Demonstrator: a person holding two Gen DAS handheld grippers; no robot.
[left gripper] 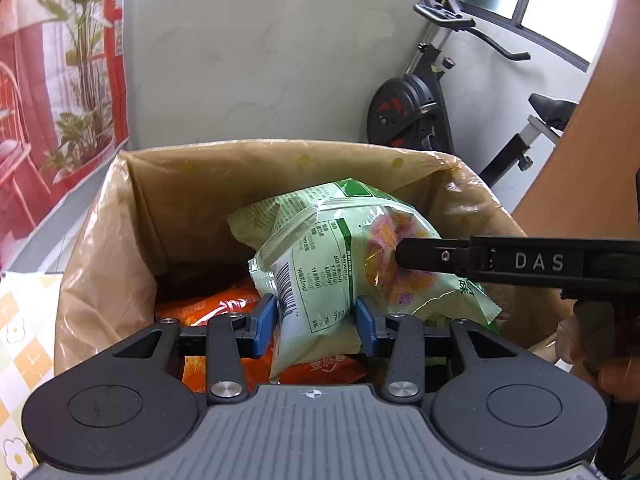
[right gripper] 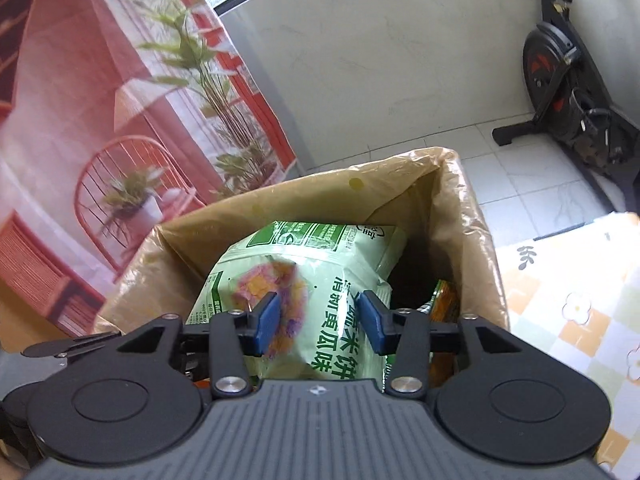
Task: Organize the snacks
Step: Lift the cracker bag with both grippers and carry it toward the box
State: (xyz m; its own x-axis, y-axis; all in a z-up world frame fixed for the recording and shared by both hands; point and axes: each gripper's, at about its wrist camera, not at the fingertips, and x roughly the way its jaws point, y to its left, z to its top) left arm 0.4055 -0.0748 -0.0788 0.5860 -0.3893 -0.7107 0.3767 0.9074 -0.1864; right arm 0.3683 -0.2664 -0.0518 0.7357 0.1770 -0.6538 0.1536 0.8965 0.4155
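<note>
Snack bag going into the box

Left gripper (left gripper: 316, 320) has its fingers closed on the green bag (left gripper: 320, 248), held over the lined box (left gripper: 104, 248). Right gripper (right gripper: 318, 316) hovers with fingers apart, gripping nothing, seemingly steadying. Next move looks like lowering and releasing onto the orange packs (left gripper: 216, 308) below. An exercise bike (left gripper: 420, 112) stands well behind.

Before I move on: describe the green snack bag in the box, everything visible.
The green snack bag is a glossy, puffy pale-green plastic pack with darker green panels, Chinese lettering, a barcode, a nutrition table and a pink-and-orange snack picture. It sits tilted inside the plastic-lined cardboard box, on top of orange packets. The left gripper has its blue pads against the bag's lower end; the right gripper straddles it, contact unclear.
</note>
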